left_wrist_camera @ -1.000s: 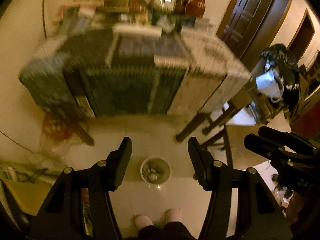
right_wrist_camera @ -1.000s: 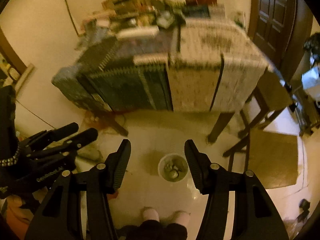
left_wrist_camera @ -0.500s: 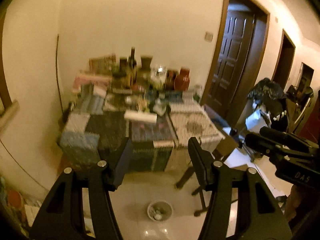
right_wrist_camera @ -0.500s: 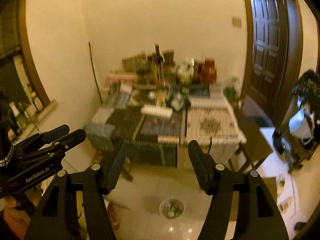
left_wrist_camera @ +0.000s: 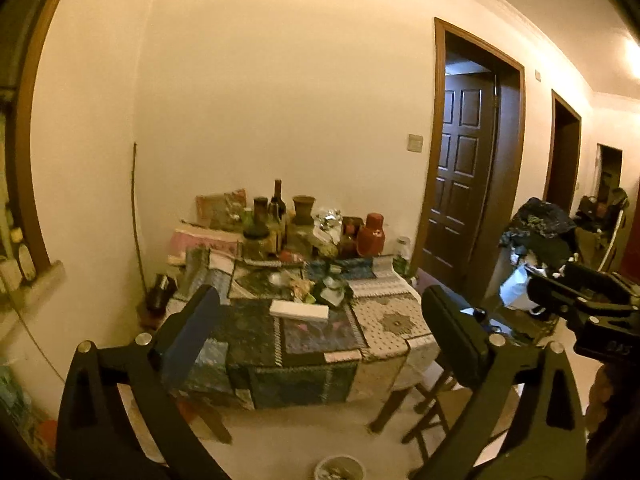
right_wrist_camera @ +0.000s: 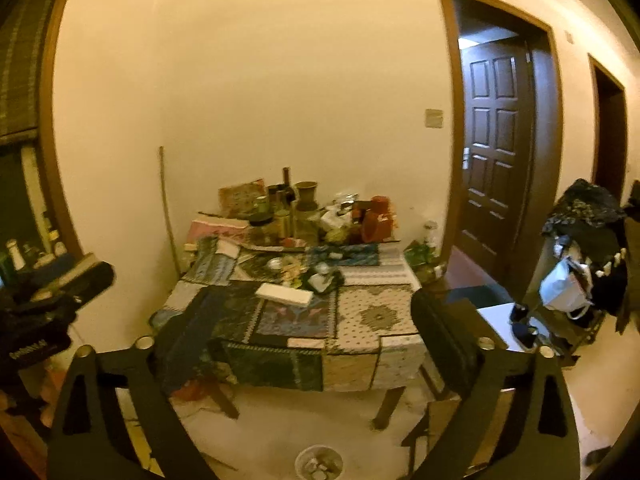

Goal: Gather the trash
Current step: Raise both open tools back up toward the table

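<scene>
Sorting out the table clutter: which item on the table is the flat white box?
The long white box lying flat near the table's middle, in front of the clutter; the jars and bottles behind it stand upright.

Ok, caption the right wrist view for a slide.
Right gripper, jaws opening and empty, faces the cluttered patchwork-covered table; small waste bin on the floor below.

My right gripper (right_wrist_camera: 316, 332) is opening, nothing between its jaws, facing the cluttered table (right_wrist_camera: 360, 316); a small bin (right_wrist_camera: 319, 462) sits on the floor below.
</scene>
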